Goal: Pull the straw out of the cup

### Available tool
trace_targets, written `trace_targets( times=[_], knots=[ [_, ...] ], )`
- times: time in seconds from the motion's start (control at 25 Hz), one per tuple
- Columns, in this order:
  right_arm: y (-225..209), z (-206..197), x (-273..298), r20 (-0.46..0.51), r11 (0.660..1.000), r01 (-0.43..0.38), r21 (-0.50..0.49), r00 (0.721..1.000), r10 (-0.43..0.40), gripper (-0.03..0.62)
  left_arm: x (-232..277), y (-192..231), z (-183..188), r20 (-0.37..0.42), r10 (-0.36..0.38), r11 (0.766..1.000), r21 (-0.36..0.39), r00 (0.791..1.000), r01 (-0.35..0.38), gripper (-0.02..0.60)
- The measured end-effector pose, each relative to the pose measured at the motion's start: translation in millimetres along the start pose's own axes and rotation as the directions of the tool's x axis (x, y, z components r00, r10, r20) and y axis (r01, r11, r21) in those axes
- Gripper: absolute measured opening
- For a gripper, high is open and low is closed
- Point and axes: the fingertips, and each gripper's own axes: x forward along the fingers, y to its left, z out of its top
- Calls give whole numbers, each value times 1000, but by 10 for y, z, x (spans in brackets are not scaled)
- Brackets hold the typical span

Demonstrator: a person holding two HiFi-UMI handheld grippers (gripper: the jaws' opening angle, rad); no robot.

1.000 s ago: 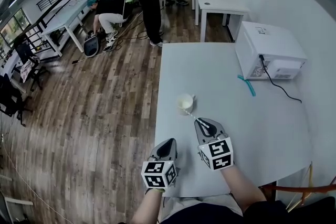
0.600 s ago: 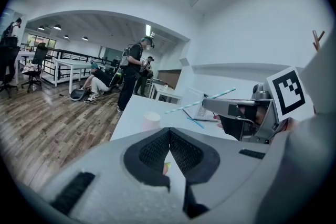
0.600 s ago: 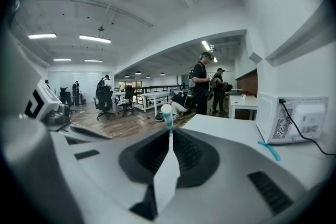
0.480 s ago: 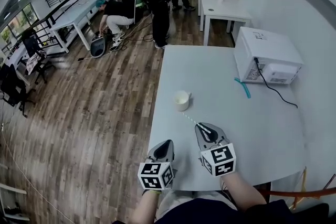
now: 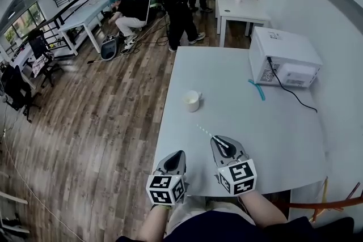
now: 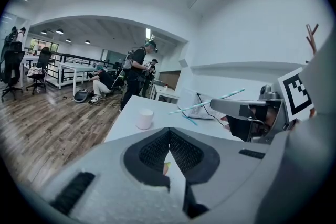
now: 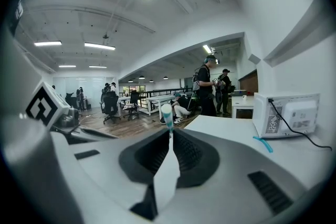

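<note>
The table (image 5: pixel 272 122) carries a microwave (image 5: pixel 283 56) at its far right and the cup (image 5: pixel 191 101) near its left edge. The left gripper (image 5: pixel 177 155) hangs over the near edge with its jaws pressed together on nothing. The right gripper (image 5: pixel 223 141) pinches the straw (image 5: pixel 205 131) by one end. The straw is clear of the cup and well apart from it.

Probable fault: the long free length may pivot or slip in so narrow a pinch. It would then drop to the table.

Not determinable:
- the cup's contents
- a pale speck at the left jaw seam
</note>
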Motion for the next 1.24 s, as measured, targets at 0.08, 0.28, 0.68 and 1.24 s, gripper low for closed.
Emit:
trace_targets(
  times=[0.08, 0.28, 0.68, 1.24],
  knots=[
    [34, -23, -84, 2, 1000, -4, 2, 1000, 4, 43, -43, -57, -18, 2, -4, 1000, 8, 1000, 4, 18],
    [49, -35, -189, 7, 1000, -10, 11, 1000, 9, 41, -70, -154, -21, 8, -12, 1000, 20, 1000, 12, 18],
    [116, -44, -254, 10, 1000, -11, 14, 1000, 11, 41, -99, -225, -3, 17, -29, 999, 23, 999, 28, 18],
    [125, -21, -166, 14, 1000, -25, 13, 1000, 25, 41, -56, -165, -4, 21, -18, 1000, 8, 1000, 18, 18]
  ],
)
